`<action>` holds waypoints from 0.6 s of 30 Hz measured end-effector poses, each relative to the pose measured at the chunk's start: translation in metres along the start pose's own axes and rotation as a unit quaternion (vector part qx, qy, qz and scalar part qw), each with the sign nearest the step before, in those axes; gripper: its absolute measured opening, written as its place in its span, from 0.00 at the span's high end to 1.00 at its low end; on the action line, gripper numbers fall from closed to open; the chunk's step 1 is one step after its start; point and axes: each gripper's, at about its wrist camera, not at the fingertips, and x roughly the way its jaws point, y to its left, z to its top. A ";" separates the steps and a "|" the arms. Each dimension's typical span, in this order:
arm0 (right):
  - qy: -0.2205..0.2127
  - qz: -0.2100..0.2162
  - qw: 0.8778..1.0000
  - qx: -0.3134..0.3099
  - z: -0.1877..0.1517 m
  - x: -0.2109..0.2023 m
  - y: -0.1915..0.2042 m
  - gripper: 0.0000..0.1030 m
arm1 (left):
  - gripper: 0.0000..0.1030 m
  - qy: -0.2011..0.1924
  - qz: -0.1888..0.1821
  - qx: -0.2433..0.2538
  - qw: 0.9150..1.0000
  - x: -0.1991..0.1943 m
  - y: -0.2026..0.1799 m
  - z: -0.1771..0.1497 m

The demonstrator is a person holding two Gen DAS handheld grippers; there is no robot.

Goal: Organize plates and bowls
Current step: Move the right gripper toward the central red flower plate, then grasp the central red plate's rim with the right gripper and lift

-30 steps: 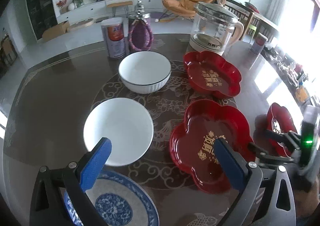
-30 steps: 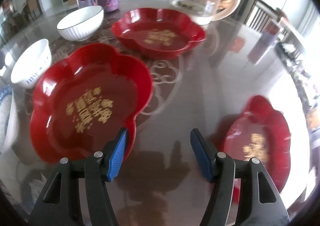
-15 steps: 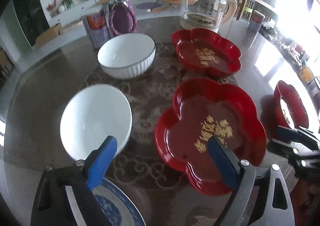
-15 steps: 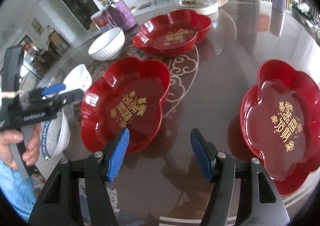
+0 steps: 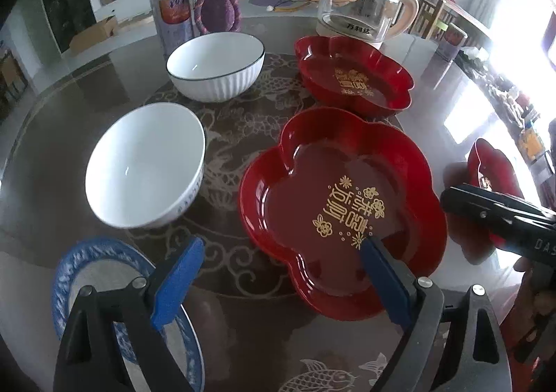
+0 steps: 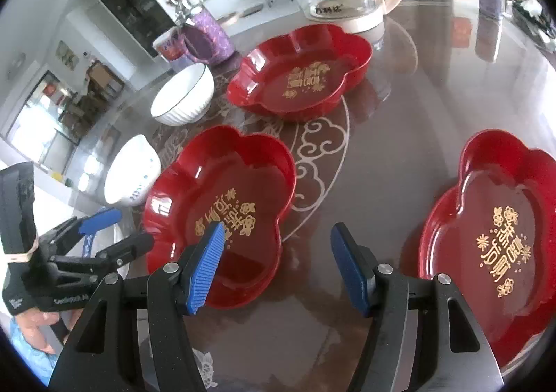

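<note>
Both grippers empty: left gripper wide, just narrowed; right gripper open above table.

Both tools share one build. The left gripper has black angular arms with triangular cut-outs, a silver round-headed screw at each joint, and two blue pads with a ribbed face. The right gripper matches it: black frame, silver screws, blue ribbed pads. In the right wrist view, at nine o'clock, the other tool's black body carries small white lettering, too small to read, and a pale band wraps its upright grip. The hand below it sits beside light blue cloth at seven o'clock.
</note>
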 end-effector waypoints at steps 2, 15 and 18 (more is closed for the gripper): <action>0.006 -0.001 1.000 -0.005 0.000 0.005 0.001 0.35 | 0.12 0.004 -0.002 -0.011 1.000 0.004 0.001 -0.002; 0.018 -0.015 1.000 -0.014 -0.001 0.039 -0.003 0.70 | 0.70 0.030 -0.011 -0.056 0.998 0.040 0.002 -0.008; 0.019 -0.009 1.000 -0.009 -0.003 0.042 -0.004 0.90 | 0.79 0.027 -0.013 -0.059 0.998 0.041 0.003 -0.012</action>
